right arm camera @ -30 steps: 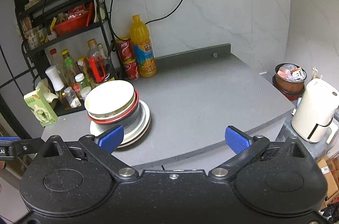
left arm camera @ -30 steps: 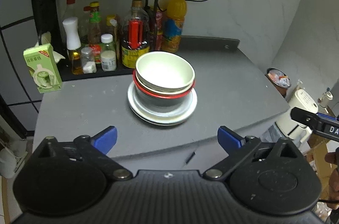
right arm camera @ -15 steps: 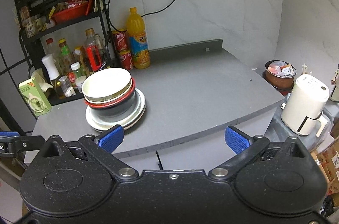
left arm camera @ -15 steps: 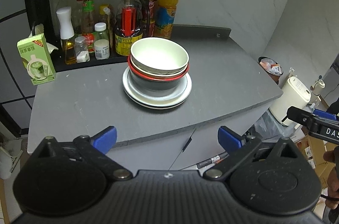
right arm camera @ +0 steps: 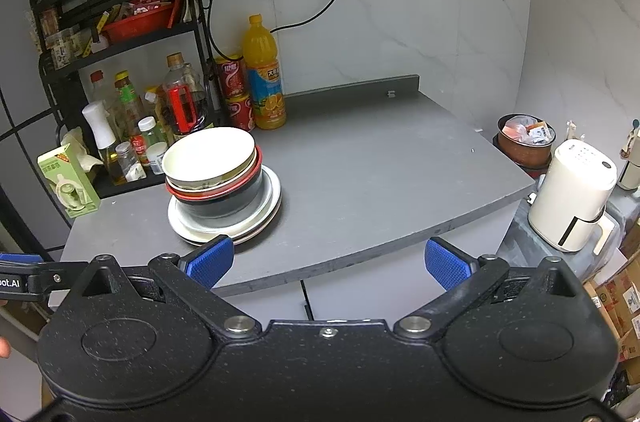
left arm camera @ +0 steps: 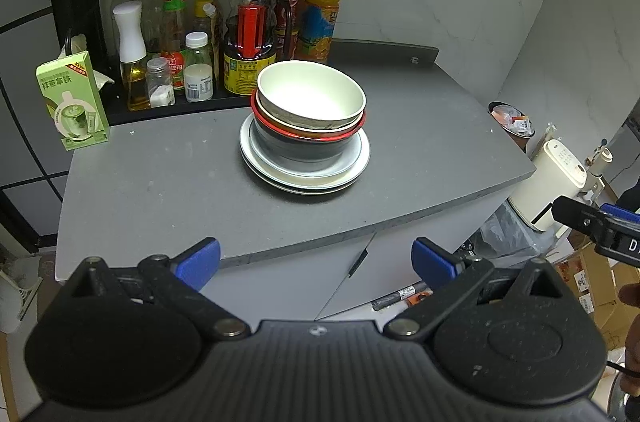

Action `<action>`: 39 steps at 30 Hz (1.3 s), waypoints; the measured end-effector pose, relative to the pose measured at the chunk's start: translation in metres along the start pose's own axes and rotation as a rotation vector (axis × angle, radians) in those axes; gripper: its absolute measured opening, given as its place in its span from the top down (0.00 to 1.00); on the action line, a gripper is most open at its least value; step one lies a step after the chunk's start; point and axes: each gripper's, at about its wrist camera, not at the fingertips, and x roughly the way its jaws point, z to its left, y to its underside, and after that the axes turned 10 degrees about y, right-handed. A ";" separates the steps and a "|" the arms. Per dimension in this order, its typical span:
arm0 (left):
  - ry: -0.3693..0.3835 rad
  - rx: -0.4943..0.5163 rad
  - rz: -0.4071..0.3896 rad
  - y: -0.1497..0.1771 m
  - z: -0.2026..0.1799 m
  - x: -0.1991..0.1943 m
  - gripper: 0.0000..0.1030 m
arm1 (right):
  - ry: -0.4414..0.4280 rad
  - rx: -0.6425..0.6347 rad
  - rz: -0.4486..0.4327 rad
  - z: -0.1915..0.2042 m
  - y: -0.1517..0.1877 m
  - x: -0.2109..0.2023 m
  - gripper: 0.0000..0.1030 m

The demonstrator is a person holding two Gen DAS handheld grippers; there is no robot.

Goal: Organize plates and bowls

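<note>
One stack held all the tableware in sight, standing a little left of centre in both views on the grey desk [left arm camera: 420, 158]. The task looked done or nearly so: nothing lay loose, and the only thing left, at a guess, was to straighten the slightly tilted top bowl.

At the left edge of the left wrist view stood one green carton [left arm camera: 72, 100], then a row of bottles [left arm camera: 188, 50] under a black rack, too crowded to count surely. Next came the stack itself. Its base was a pile of plates [left arm camera: 256, 158], at least two rims showing. On them sat a dark bowl [left arm camera: 304, 150], then a red-rimmed bowl [left arm camera: 352, 131], then the cream bowl [left arm camera: 312, 94] nested uppermost; a fourth thin rim may have lain between, but I could not tell. One orange juice bottle [right arm camera: 264, 78] stood behind, with two red cans [right arm camera: 234, 90] beside it. At the far right sat one white kettle [right arm camera: 572, 198].

The left tool [left arm camera: 316, 258] was spread wide and carried nothing, hovering off the desk's front edge, well apart from the stack. The right tool [right arm camera: 328, 258] was likewise released and empty.
</note>
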 end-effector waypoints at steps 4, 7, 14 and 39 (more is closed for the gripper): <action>0.002 0.003 -0.002 0.001 0.001 -0.002 0.02 | -0.001 0.002 0.006 0.002 0.002 -0.002 0.00; 0.002 0.001 -0.003 0.000 0.003 -0.004 0.02 | -0.001 -0.002 0.004 0.004 0.002 -0.004 0.00; 0.002 -0.001 -0.014 0.001 0.003 -0.008 0.02 | 0.000 -0.009 0.002 0.005 0.003 -0.007 0.00; 0.014 0.017 -0.012 -0.004 0.004 -0.006 0.02 | 0.012 0.002 0.005 0.009 0.000 -0.004 0.00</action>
